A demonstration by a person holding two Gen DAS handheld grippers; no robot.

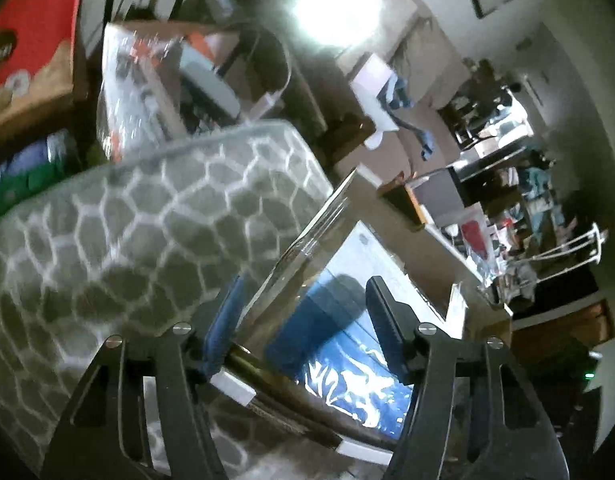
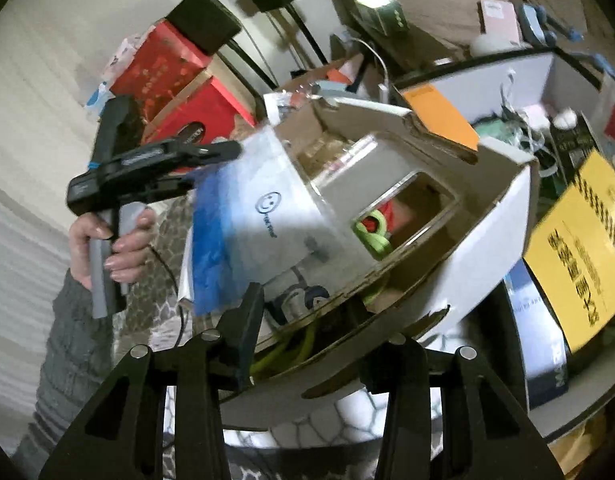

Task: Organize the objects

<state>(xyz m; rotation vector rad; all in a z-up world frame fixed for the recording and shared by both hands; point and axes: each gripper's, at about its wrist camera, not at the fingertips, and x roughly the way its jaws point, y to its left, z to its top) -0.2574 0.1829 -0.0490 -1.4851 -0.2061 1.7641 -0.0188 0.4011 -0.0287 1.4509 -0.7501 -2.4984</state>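
The left gripper, at left of the right wrist view, is pinching the top edge of a plastic bag hanging at frame centre against the open white box; lowering it well probably means keeping that pinch while steering the bag over the box's rim. The right gripper, fingers spread at the bottom of the frame, is straddling the box's lower edge, seemingly steadying it, while a hand is gripping the left tool's handle upright
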